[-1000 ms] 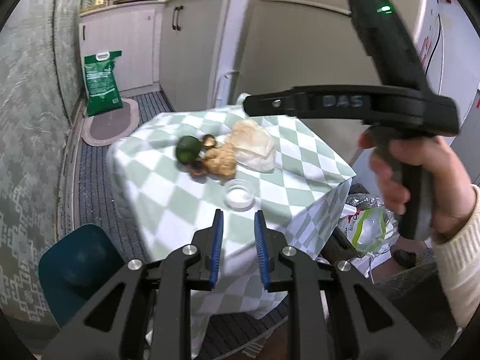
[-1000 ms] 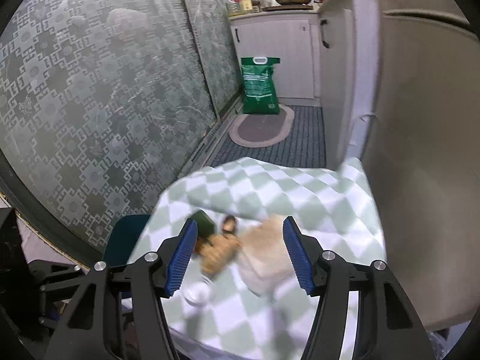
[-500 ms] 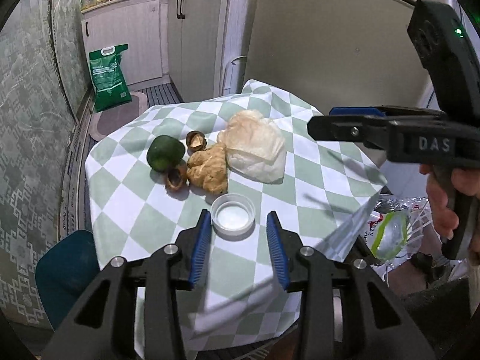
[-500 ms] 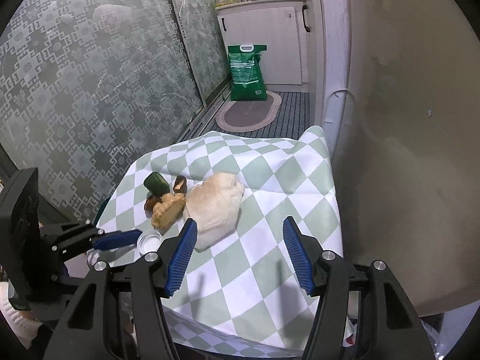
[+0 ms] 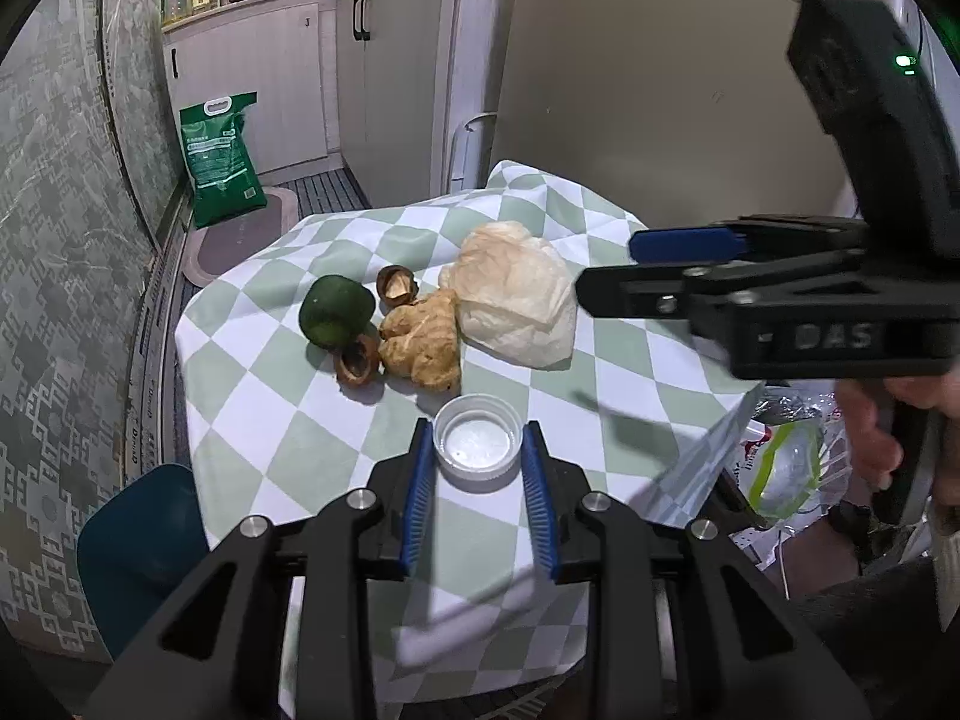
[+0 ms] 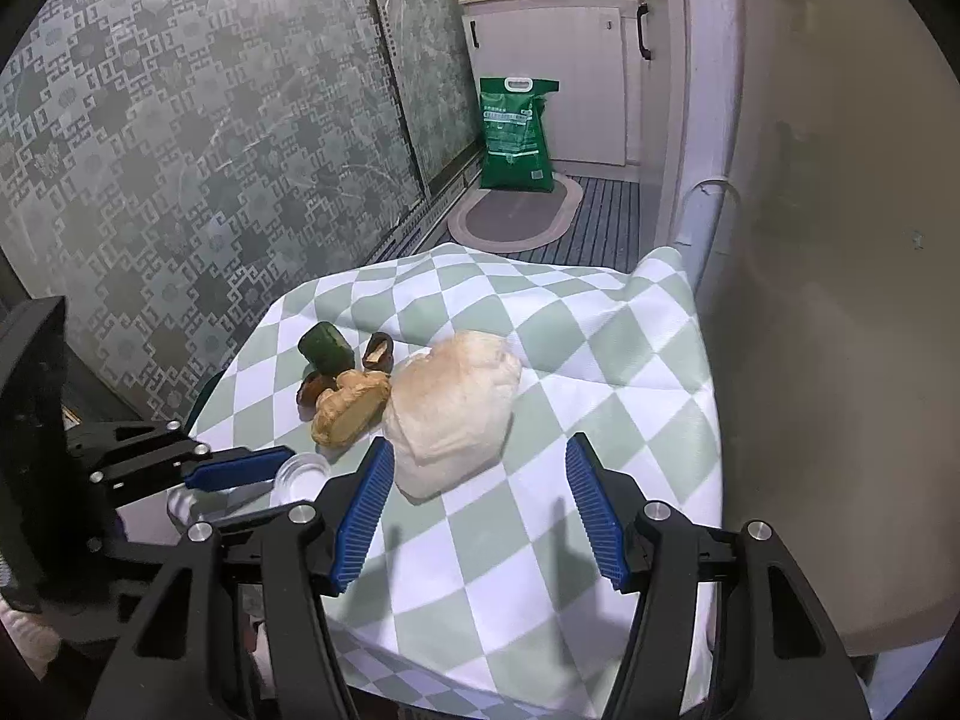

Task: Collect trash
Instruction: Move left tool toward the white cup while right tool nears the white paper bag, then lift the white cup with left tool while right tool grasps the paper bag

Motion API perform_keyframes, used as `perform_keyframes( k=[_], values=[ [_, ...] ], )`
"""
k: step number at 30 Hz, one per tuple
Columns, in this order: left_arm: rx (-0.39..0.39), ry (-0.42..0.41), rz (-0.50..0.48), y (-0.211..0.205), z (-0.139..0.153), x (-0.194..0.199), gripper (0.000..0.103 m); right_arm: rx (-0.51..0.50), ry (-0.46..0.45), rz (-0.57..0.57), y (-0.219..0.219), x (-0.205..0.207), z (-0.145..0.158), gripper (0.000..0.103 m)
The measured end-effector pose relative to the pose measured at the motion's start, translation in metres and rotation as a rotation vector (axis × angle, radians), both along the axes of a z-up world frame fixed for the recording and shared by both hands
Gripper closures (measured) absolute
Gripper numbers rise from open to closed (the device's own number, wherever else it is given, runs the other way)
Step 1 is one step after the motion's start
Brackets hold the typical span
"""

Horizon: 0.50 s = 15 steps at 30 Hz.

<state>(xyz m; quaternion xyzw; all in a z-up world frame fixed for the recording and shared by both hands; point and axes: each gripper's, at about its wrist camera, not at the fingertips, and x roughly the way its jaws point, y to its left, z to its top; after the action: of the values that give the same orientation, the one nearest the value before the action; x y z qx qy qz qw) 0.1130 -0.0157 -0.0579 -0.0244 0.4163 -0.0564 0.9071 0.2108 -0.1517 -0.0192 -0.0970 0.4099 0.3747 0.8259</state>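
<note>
Two grippers are seen over a small table covered by a green-and-white checked cloth point(image 5: 252, 396). Left gripper point(image 5: 478, 450) is lowered at the near side of the cloth, jaws closing, with a white plastic lid point(image 5: 478, 443) lying open side up between the blue pads point(image 5: 418, 480); pads sit right at the lid's rim, but firm contact cannot be confirmed. Right gripper point(image 6: 480, 504) is held with jaws apart, nothing between them, just short of a crumpled white paper wad point(image 6: 453, 402). Remaining trash is clustered mid-table: a tan ginger-like lump point(image 5: 423, 342) touching the wad, two brown nut-shell halves point(image 5: 357, 362) beside it, and a dark green rounded piece point(image 5: 335, 311) at the left of the cluster. A hand point(image 5: 870, 438) is seen on the right gripper's handle in the left wrist view. Plastic bags point(image 5: 786, 468) lie on the floor beside the table. A green sack point(image 6: 517, 132) stands by the far cabinets.
</note>
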Motion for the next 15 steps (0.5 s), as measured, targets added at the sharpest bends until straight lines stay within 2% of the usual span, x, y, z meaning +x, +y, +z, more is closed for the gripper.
perform_keyframes(
  k=[11,15],
  values=[
    [-0.051,-0.052,0.029,0.026,0.024,-0.025,0.071,-0.051,0.0,-0.016,0.03,0.008,-0.007,0.043],
    [-0.072,-0.076,0.044,0.038,0.033,-0.034,0.071,-0.084,0.01,-0.019,0.036,0.011,-0.015,0.049]
  ],
)
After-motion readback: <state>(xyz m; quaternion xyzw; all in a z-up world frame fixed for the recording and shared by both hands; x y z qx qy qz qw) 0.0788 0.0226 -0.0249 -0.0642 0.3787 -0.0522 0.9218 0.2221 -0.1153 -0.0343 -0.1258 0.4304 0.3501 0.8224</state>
